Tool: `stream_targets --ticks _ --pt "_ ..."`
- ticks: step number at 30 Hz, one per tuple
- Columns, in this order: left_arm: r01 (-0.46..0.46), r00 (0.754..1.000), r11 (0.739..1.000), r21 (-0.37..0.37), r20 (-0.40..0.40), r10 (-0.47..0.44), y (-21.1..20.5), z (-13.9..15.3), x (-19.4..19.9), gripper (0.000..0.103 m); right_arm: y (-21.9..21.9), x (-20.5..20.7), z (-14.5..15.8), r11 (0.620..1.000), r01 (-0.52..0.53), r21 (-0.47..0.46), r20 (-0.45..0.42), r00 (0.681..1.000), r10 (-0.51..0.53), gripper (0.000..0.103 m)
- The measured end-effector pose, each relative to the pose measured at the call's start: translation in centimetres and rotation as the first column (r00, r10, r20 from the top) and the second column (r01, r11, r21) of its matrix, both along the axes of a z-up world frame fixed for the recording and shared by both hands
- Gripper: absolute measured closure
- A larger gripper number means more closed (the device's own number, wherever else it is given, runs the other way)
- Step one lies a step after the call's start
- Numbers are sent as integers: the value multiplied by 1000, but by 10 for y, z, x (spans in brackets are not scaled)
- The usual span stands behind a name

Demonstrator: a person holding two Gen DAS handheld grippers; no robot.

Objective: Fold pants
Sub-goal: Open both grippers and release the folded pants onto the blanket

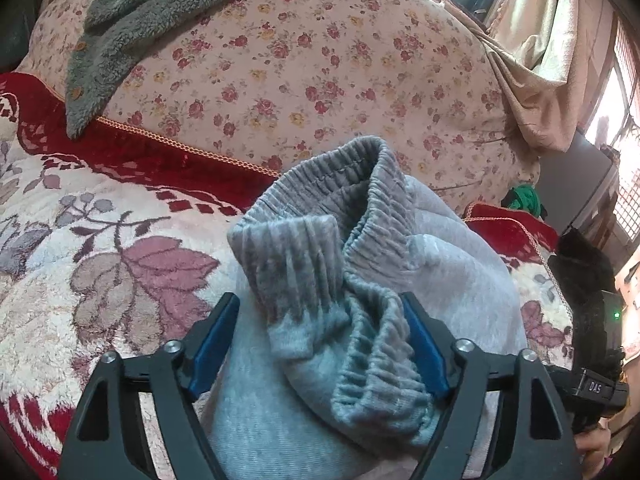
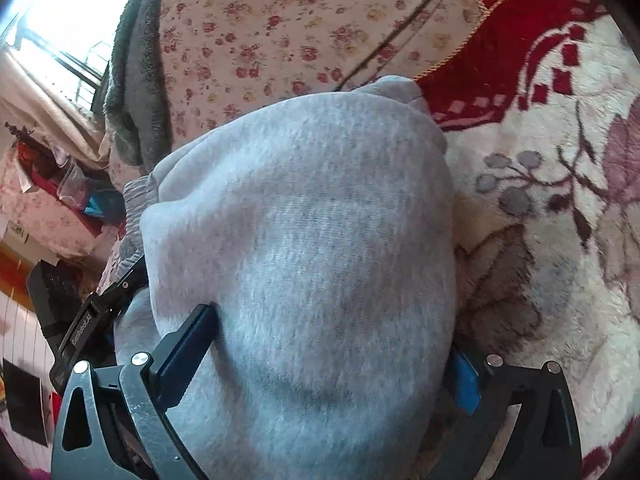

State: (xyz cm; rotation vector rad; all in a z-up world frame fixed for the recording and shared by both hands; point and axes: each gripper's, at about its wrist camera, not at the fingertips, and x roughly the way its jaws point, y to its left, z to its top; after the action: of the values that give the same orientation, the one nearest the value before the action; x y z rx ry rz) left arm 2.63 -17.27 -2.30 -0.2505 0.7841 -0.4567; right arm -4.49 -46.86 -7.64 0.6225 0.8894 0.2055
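The left gripper (image 1: 320, 344) stood released, its blue pads (image 1: 214, 346) either side of the pants' ribbed cuff (image 1: 292, 268) without pressing it; the right gripper (image 2: 332, 356) likewise gaped wide around the folded grey bulk. The one pair of pants (image 2: 304, 216) lay bundled on the plush blanket (image 1: 80, 240), just in front of the floral cushion (image 1: 304, 72). To finish well, both grippers should probably back away low and straight so no layer drags open. Two grippers, one garment, one cushion

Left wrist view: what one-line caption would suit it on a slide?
Folded light grey fleece pants, ribbed cuff and elastic waistband on top, lie on a floral plush blanket between the open blue-padded left tool.
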Motion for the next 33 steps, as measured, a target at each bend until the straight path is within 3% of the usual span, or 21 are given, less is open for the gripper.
stream_targets --ticks 9,18,33 --pt "-23 999 997 78 25 21 8 9 -12 9 11 -24 29 970 101 -221 34 995 -96 0" --pt "-64 994 985 158 101 49 10 32 -37 9 28 -47 57 951 136 -277 109 988 -109 0" --pt "-47 981 975 216 196 4 -9 57 -71 9 69 -66 71 917 138 -374 157 984 -84 0"
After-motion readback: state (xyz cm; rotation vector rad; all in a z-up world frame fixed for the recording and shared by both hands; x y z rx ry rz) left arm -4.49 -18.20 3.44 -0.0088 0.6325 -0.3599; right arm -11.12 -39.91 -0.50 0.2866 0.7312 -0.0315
